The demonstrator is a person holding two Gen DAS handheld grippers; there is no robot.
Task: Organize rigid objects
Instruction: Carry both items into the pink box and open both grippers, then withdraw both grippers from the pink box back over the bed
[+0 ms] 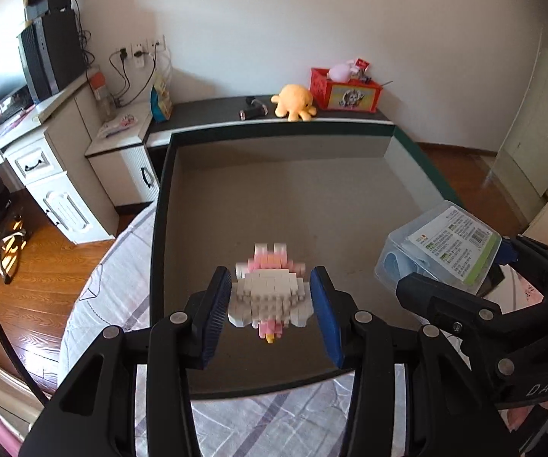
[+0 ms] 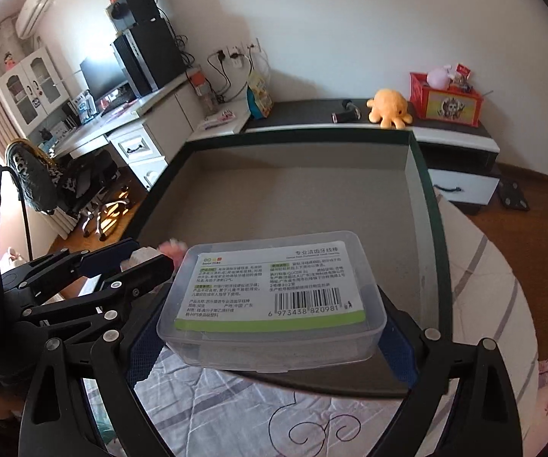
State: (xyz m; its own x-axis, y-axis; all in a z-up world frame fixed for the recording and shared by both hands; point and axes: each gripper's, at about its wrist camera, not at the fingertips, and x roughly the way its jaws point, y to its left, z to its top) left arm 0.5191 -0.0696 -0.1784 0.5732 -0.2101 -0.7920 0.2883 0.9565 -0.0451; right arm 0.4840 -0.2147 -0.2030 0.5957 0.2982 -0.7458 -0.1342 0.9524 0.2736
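Observation:
My left gripper (image 1: 270,297) is shut on a white and pink brick-built toy (image 1: 270,293), held over the near part of a large shallow tray (image 1: 161,205) with a grey floor and dark green rim. My right gripper (image 2: 270,327) is shut on a clear plastic box (image 2: 270,297) with a white and green label, held over the tray's near right part (image 2: 432,228). The box also shows in the left wrist view (image 1: 441,247) to the right of the toy. The left gripper shows in the right wrist view (image 2: 137,262) just left of the box.
The tray lies on a bed with a striped sheet (image 1: 102,293). Beyond it a dark cabinet top holds a yellow plush octopus (image 1: 295,101), a red crate (image 1: 344,89) and a small dark object (image 1: 253,108). A white desk (image 1: 45,152) with a computer stands at left.

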